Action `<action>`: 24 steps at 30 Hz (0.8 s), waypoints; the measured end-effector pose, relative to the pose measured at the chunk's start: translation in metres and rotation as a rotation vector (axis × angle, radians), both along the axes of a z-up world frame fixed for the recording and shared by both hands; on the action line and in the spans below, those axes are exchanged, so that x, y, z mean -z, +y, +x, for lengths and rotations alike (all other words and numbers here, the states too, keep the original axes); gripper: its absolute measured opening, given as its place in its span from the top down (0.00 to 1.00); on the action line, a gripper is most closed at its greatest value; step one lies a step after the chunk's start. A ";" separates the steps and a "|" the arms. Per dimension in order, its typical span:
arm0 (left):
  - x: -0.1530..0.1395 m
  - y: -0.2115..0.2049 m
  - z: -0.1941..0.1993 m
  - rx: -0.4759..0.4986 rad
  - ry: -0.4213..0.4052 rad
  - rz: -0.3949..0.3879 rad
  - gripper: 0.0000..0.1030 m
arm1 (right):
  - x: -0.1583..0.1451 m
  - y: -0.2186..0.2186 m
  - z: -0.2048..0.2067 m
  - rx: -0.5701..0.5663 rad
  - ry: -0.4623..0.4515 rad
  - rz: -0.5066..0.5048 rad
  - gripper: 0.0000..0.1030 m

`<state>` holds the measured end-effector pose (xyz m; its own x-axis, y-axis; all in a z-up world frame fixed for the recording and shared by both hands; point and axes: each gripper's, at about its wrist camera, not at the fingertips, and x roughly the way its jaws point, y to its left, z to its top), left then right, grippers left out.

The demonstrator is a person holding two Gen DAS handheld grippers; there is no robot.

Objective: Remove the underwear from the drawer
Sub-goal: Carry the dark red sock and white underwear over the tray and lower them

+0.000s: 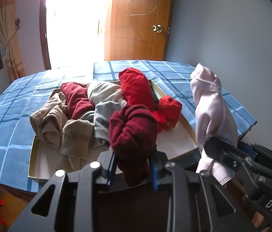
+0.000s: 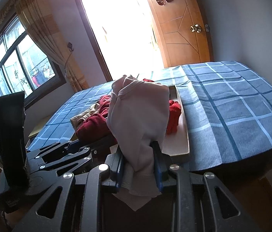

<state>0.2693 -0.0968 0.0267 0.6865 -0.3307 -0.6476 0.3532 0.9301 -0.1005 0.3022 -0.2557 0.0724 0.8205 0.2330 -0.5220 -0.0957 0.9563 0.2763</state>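
Two garments are already gripped, so the lifting-out step looks underway. On the left, the left gripper (image 1: 132,171) is clamped on a dark red piece (image 1: 134,133), thick and plush, bunched into a rounded lump just above the near edge of the drawer (image 1: 176,145). That shallow, pale, flat-bottomed tray rests on a blue checked bedspread (image 1: 10,135) and holds crumpled beige, grey and red underwear (image 1: 74,137). Farther right, the right gripper (image 2: 138,172) pinches a thin, smooth pale pink piece (image 2: 139,112). Next probably means carrying both clear and setting them on the bedspread.
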 end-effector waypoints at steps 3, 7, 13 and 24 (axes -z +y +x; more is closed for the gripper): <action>0.000 0.001 0.006 -0.004 0.003 -0.004 0.73 | 0.000 -0.002 0.006 0.004 0.003 -0.001 0.71; 0.000 0.005 0.017 -0.020 0.009 -0.010 0.73 | 0.000 -0.005 0.014 0.023 0.002 -0.019 0.71; 0.002 0.008 0.037 -0.041 0.021 -0.009 0.73 | 0.001 -0.008 0.033 0.037 0.013 -0.028 0.72; 0.013 0.017 0.058 -0.079 0.041 -0.009 0.73 | 0.006 0.009 0.061 0.012 0.029 -0.066 0.71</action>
<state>0.3275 -0.0802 0.0140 0.6840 -0.2821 -0.6727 0.2740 0.9540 -0.1215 0.3635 -0.2465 0.0659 0.8075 0.1876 -0.5593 -0.0775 0.9736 0.2147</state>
